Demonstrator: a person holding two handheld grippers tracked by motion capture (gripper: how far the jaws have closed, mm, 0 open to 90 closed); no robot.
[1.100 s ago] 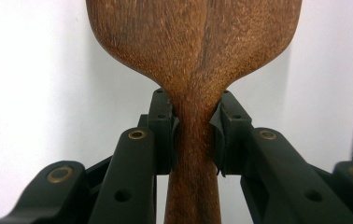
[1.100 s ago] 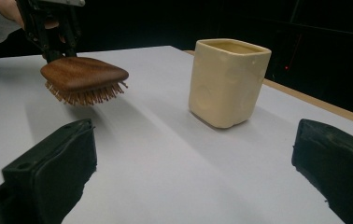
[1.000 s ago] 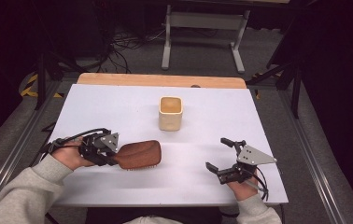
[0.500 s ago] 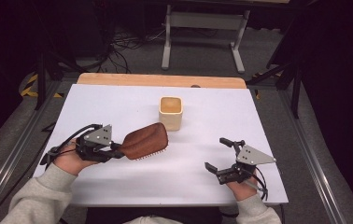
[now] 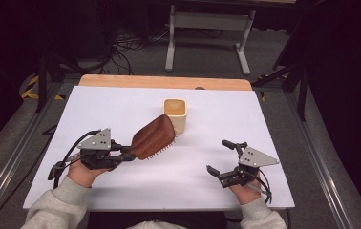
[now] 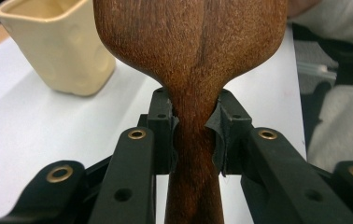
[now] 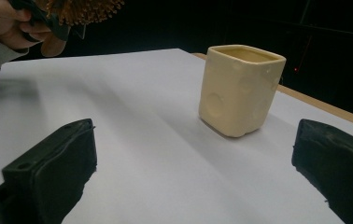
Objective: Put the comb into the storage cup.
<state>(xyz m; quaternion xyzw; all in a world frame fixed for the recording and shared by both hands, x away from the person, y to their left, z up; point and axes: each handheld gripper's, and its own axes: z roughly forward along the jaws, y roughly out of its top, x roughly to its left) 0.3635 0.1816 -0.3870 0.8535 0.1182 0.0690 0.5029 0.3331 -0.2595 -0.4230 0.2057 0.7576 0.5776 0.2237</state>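
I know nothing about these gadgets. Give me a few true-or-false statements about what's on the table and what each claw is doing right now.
1. The left gripper clamps the wooden brush by its handle. True.
2. The right gripper holds the cup. False: it is open and holds nothing.
3. The brush lies flat on the table. False: it is lifted, tilted toward the cup.
4. The cream cup stands upright. True.

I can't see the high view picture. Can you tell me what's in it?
A person's left gripper holds a brown wooden hairbrush by its handle, lifted and tilted toward a cream square cup on a white table. The right gripper rests open on the table, holding nothing.
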